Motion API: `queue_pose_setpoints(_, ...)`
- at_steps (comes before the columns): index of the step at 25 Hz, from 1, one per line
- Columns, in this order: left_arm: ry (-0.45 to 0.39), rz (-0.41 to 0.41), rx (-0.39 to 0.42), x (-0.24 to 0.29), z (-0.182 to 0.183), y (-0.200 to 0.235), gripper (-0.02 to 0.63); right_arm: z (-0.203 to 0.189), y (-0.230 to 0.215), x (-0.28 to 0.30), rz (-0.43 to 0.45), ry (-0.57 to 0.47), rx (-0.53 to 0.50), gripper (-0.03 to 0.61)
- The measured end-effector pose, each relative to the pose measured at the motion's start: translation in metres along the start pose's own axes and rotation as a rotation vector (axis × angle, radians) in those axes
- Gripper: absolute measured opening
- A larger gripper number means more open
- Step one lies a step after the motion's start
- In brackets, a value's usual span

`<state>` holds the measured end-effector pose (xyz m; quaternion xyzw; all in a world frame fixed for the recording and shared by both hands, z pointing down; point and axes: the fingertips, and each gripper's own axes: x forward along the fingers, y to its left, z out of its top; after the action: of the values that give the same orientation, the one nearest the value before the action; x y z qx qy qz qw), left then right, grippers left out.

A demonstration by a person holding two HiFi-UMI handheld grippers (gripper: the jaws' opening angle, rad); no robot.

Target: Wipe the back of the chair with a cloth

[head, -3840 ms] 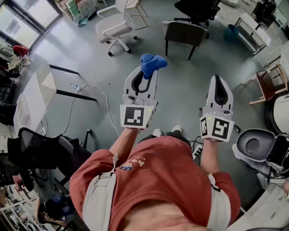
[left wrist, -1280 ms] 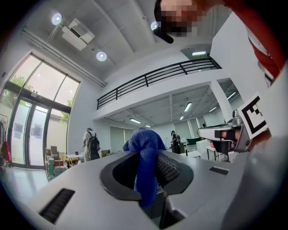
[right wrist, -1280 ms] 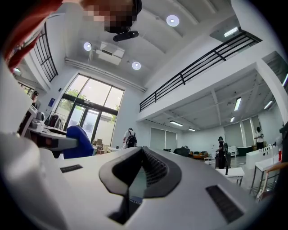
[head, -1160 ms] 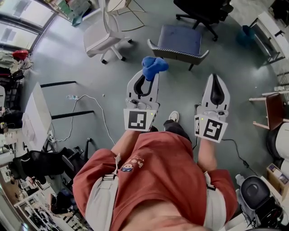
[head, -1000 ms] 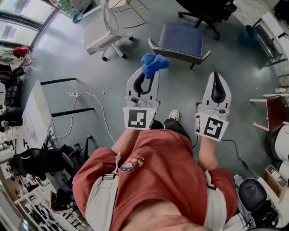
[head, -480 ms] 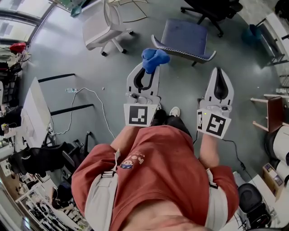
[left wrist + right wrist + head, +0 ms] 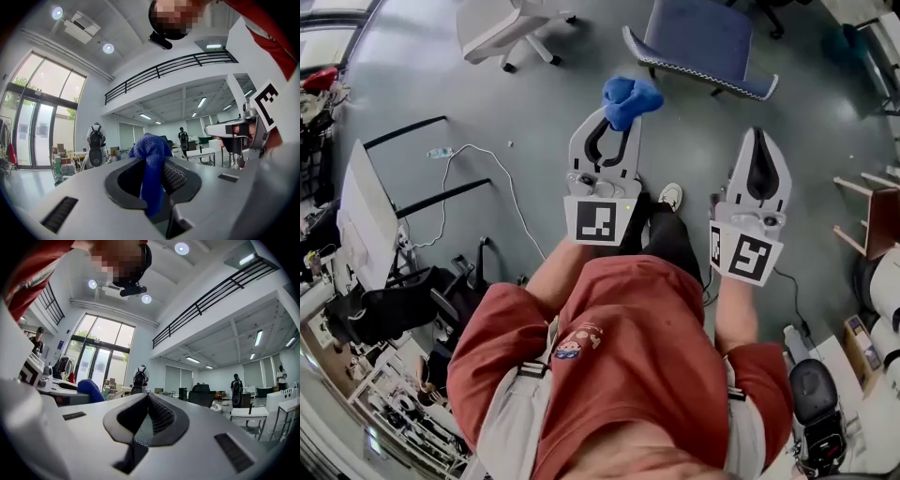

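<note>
In the head view a blue cloth (image 7: 630, 97) bunches out of the tip of my left gripper (image 7: 617, 114), which is shut on it. The left gripper view shows the cloth (image 7: 151, 164) hanging down between the jaws of that gripper (image 7: 157, 180). My right gripper (image 7: 758, 139) is held level beside it, about a forearm's width to the right. Its jaws (image 7: 147, 401) are shut with nothing between them. The chair (image 7: 703, 33), with a blue-grey seat and a patterned edge, stands on the floor just beyond both grippers' tips.
A white swivel chair (image 7: 492, 23) stands at the far left. A desk with a monitor (image 7: 361, 211) and a floor cable (image 7: 478, 164) lie to the left. A wooden chair (image 7: 877, 211) is at the right edge. The person's shoe (image 7: 670, 195) shows below the grippers.
The person has walked toward the blue-grey chair, which now lies close beyond the gripper tips. Both grippers keep their pose; the left still holds the cloth.
</note>
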<state>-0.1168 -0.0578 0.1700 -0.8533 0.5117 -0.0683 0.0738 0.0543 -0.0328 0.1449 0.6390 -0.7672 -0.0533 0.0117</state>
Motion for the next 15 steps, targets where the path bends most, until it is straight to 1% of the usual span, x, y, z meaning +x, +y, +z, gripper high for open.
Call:
queue_pose_setpoints(1,-0.010,0.000,0.004,0.003,-0.009,0.000,0.094,-0.010,0.005,0.002,0.010,-0.001,0.009,0.023)
queue_pose_setpoints(3,0.014,-0.006,-0.014,0.004,-0.036,-0.001,0.094,-0.034,0.016,0.004,0.030,0.011,0.023,0.023)
queue_pose_setpoints(6,0.012,-0.014,-0.010,0.008,-0.072,-0.002,0.091,-0.075,0.032,0.008,0.051,0.034,0.044,0.023)
queue_pose_setpoints(9,0.081,-0.008,-0.051,0.008,-0.126,-0.005,0.091,-0.126,0.049,0.011,0.064,0.078,0.049,0.023)
queue_pose_setpoints(10,0.088,-0.005,-0.057,0.007,-0.141,-0.006,0.091,-0.143,0.055,0.010,0.071,0.090,0.047,0.023)
queue_pose_setpoints(13,0.066,0.003,-0.050,0.006,-0.177,-0.011,0.091,-0.181,0.073,0.011,0.082,0.080,0.051,0.023)
queue_pose_setpoints(15,0.082,0.003,-0.056,0.007,-0.209,-0.016,0.091,-0.209,0.078,0.013,0.069,0.074,0.062,0.023)
